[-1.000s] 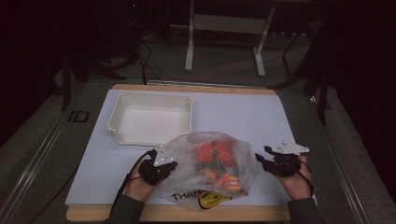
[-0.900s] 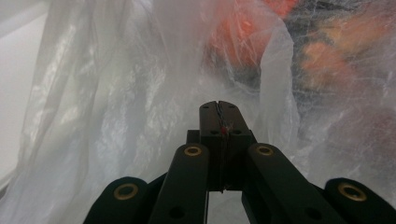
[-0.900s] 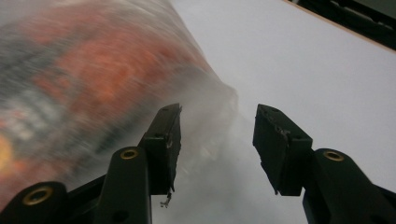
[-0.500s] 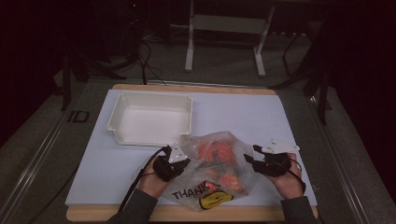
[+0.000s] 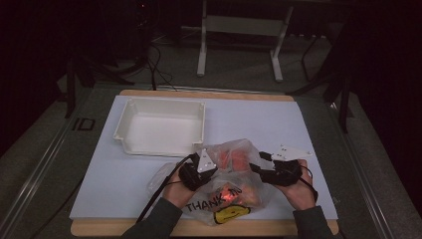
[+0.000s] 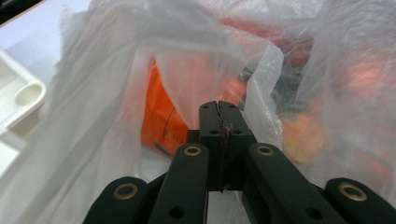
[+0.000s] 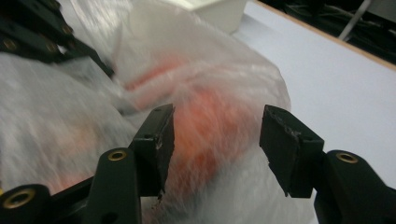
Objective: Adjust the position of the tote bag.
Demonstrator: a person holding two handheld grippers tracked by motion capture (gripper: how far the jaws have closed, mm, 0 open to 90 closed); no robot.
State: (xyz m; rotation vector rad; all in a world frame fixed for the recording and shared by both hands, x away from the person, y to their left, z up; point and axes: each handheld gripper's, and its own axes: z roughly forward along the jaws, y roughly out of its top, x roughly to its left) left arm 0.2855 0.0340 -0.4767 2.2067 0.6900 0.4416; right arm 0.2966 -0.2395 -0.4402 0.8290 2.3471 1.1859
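Note:
A thin plastic bag (image 5: 229,186) with orange packets inside and "THANK YOU" print lies at the table's front middle. My left gripper (image 5: 213,169) is at its left side, above a loose flap. In the left gripper view the jaws (image 6: 218,116) are pressed together with a sliver of film in the seam, and the bag (image 6: 116,93) bulges right in front. My right gripper (image 5: 256,168) is at the bag's right side. Its jaws (image 7: 215,121) have just been opening and stand wide apart. The bag (image 7: 210,84) lies blurred between and behind them, with no pad pressing on it.
A white tray (image 5: 199,124) stands just behind and to the left of the bag. The pale blue mat (image 5: 259,119) stretches bare behind the bag on the right. The table's wooden front edge (image 5: 99,226) runs close under the person's forearms.
Both hands have moved inward toward each other, the left one rightward and the right one leftward. The bag has bunched up narrower and taller between them.

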